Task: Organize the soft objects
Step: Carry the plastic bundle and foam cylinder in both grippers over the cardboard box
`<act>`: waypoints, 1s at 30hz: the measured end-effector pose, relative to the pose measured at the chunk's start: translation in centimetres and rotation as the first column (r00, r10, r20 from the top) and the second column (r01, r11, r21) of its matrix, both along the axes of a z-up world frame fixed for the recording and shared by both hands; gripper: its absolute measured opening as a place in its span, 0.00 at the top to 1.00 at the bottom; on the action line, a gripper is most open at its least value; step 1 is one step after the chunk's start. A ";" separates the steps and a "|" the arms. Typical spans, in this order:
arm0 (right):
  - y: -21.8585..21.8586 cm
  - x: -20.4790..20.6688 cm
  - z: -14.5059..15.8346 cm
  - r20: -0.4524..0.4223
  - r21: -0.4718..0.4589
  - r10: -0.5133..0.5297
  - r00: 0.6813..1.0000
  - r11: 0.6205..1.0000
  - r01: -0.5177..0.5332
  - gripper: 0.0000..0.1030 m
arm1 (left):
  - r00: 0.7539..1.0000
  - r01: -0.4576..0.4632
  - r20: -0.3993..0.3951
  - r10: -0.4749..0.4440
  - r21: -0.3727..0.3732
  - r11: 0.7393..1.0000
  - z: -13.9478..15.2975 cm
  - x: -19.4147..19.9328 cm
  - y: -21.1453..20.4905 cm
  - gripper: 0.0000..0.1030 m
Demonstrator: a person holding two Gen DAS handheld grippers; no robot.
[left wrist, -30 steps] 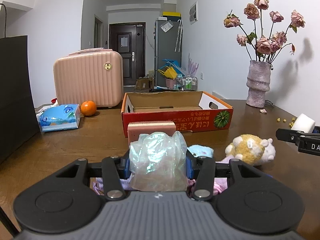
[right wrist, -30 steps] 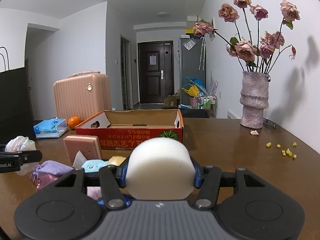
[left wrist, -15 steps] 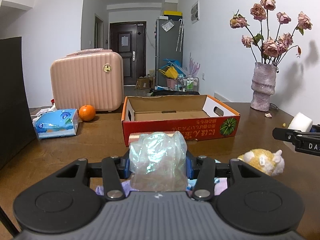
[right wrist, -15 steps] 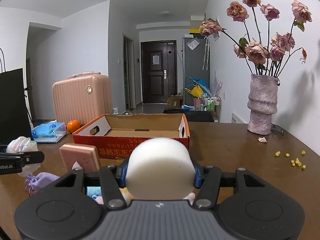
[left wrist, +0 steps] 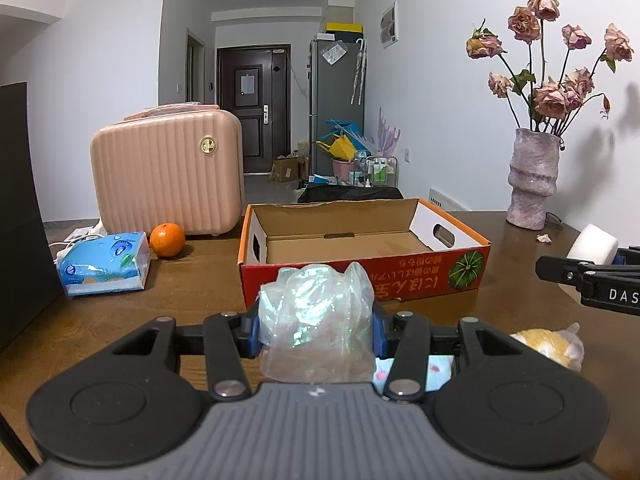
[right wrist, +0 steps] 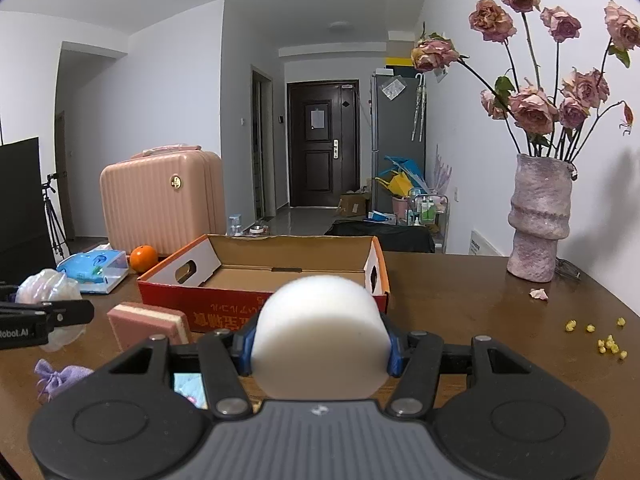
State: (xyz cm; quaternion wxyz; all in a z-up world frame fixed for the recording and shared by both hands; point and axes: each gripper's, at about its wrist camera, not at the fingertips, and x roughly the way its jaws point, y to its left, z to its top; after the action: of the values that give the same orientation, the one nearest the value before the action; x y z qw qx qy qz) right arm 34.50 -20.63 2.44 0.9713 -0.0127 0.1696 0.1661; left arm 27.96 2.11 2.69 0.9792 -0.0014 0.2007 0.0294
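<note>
1. The left gripper (left wrist: 316, 330) is clamped on a crumpled clear plastic bag (left wrist: 316, 324); its blue pads press the bag from both sides, jaws part-way closed around the bulk.
2. The right gripper (right wrist: 320, 344) is closed on a white foam cylinder (right wrist: 320, 332), pads squeezing its two flat ends, jaws part-way apart.
3. In the left wrist view the right gripper's arm enters at 3 o'clock, with the letters "DAS" readable on it; in the right wrist view the left gripper's arm enters at 9 o'clock and reads "obot.AI".
4. An open cardboard box (left wrist: 360, 236) with a red front sits on the wooden table (right wrist: 460, 304), at 12 o'clock from both grippers and just beyond them. Its front carries yellow characters printed upside down, too distorted to read, and a watermelon picture at the right end.
5. A pink sponge block (right wrist: 150, 322) lies at 10 o'clock from the right gripper, beside the box's front.
6. A lilac pouch (right wrist: 60, 374) lies at 9 o'clock, near the table edge.
7. A yellow-and-white plush toy (left wrist: 548, 346) lies at 3 o'clock from the left gripper.
8. A blue tissue pack (left wrist: 106, 262), an orange (left wrist: 167, 239) and a pink suitcase (left wrist: 168, 172) stand at 10 o'clock; the pack's print is unreadable.
9. A vase of dried roses (right wrist: 538, 220) stands at 2 o'clock.
</note>
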 end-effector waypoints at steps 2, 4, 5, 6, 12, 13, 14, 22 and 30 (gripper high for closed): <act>0.2 0.4 0.0 0.000 -0.003 0.004 1.000 1.000 -0.004 0.45 | 1.000 0.001 0.000 -0.001 -0.001 1.000 0.0 -0.2 0.0 0.53; 0.4 0.9 0.1 -0.001 -0.004 0.007 1.000 1.000 -0.007 0.45 | 1.000 0.002 0.001 -0.002 0.001 1.000 0.0 0.0 0.0 0.53; 0.6 1.1 0.1 -0.002 -0.005 0.008 1.000 1.000 -0.008 0.45 | 1.000 0.002 0.001 -0.002 0.002 1.000 0.1 0.4 0.1 0.53; 0.6 1.3 0.1 -0.003 -0.006 0.010 1.000 1.000 -0.010 0.45 | 1.000 0.002 0.001 -0.002 0.004 1.000 0.2 0.9 0.1 0.53; 1.2 2.7 0.0 -0.008 -0.012 0.020 1.000 1.000 -0.020 0.45 | 1.000 0.007 0.002 -0.007 0.009 1.000 0.7 2.9 0.3 0.53; 1.3 3.0 0.0 -0.008 -0.014 0.022 1.000 1.000 -0.022 0.45 | 1.000 0.008 0.002 -0.008 0.011 1.000 0.7 3.2 0.2 0.53; 1.5 3.2 0.0 -0.009 -0.015 0.023 1.000 1.000 -0.023 0.45 | 1.000 0.009 0.003 -0.009 0.011 1.000 0.7 3.6 0.3 0.53; 2.4 5.7 -0.1 -0.017 -0.030 0.036 0.999 0.999 -0.037 0.45 | 1.000 0.008 0.003 -0.008 0.019 1.000 0.7 5.7 0.4 0.53; 3.0 7.8 -0.1 -0.021 -0.052 0.041 0.999 0.998 -0.042 0.45 | 1.000 0.009 0.005 -0.009 0.023 1.000 0.8 6.7 0.5 0.53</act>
State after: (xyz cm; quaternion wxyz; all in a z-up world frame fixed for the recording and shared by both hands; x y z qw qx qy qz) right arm 42.30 -17.62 2.38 0.9653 -0.0398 0.1834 0.1818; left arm 34.62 2.63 3.45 0.9798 0.0108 0.1979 0.0272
